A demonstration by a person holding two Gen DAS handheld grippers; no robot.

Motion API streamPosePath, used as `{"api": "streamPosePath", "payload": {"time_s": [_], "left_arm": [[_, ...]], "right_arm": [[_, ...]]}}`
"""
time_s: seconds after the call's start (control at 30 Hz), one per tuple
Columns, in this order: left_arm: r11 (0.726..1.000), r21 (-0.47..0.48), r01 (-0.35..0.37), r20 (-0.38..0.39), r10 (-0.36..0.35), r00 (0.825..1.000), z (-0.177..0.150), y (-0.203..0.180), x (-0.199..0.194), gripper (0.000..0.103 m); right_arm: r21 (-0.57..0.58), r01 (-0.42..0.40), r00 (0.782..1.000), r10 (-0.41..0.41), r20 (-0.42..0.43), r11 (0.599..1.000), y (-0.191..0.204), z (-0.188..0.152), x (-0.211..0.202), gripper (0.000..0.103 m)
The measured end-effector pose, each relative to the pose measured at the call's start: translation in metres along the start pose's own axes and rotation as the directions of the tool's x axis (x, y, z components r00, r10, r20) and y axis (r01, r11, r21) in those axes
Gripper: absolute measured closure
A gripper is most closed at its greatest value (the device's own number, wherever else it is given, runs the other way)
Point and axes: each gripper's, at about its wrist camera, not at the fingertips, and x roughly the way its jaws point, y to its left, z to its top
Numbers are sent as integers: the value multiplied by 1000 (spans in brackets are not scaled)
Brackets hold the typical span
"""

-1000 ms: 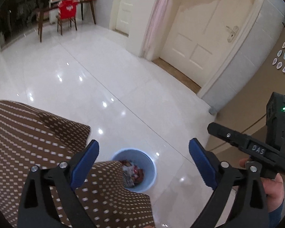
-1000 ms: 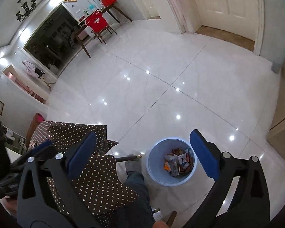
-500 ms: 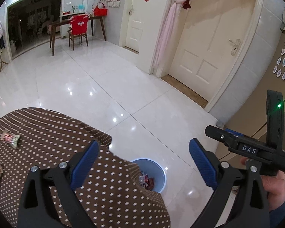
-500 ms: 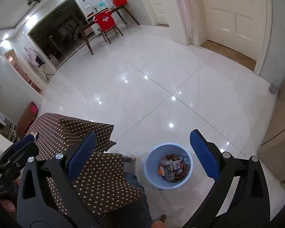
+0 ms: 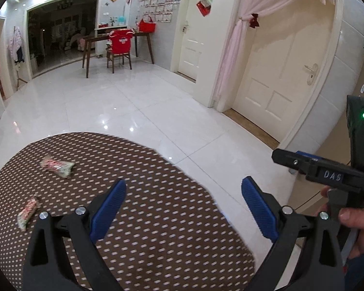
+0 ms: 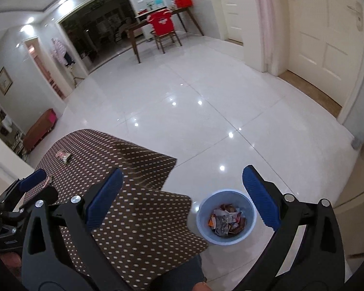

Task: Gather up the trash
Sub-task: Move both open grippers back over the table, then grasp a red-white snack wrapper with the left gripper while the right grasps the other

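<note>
Two crumpled wrappers on the polka-dot tablecloth (image 5: 157,218): nearer wrapper (image 5: 28,212) far left near the cloth's edge, farther wrapper (image 5: 58,166) a little right and deeper in, well apart from each other. Left gripper (image 5: 183,208) hovering over the cloth, blue pads spread wide, nothing between them. Right gripper (image 6: 182,198) likewise wide open and empty, poised past the table corner, with the blue bin (image 6: 202,228) on the white floor just right of the cloth, already holding scraps. Probably the reach-for-next-piece step. Next move likely calls for swinging the left gripper leftward and down onto a wrapper, closing flat on thin foil without pinching cloth, then carrying rightward to the bin.
</note>
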Motion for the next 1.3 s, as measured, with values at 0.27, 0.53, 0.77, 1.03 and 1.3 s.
{"api": "streamPosePath", "payload": {"time_s": [0.27,0.53,0.77,1.03,1.3], "left_arm": [[996,-21,-83,39,83,996,-16,56,-31,9],[982,-52,-180,23,181,983,-42,124,-39,9],[954,-87,-288,-18,287,958,-59,197,-32,9],[957,-14,-291,-71,289,955,-56,224,-10,9],[983,-10,-181,-133,178,975,-49,242,12,64]], "right_arm": [[-84,-57,998,54,-30,995,53,-2,13,6],[-181,-113,992,102,-69,977,113,-2,32,6],[-237,-186,980,164,-110,953,160,-4,59,6],[-296,-250,964,207,-169,922,208,-5,93,6],[-380,-269,956,198,-216,885,249,-3,128,6]]}}
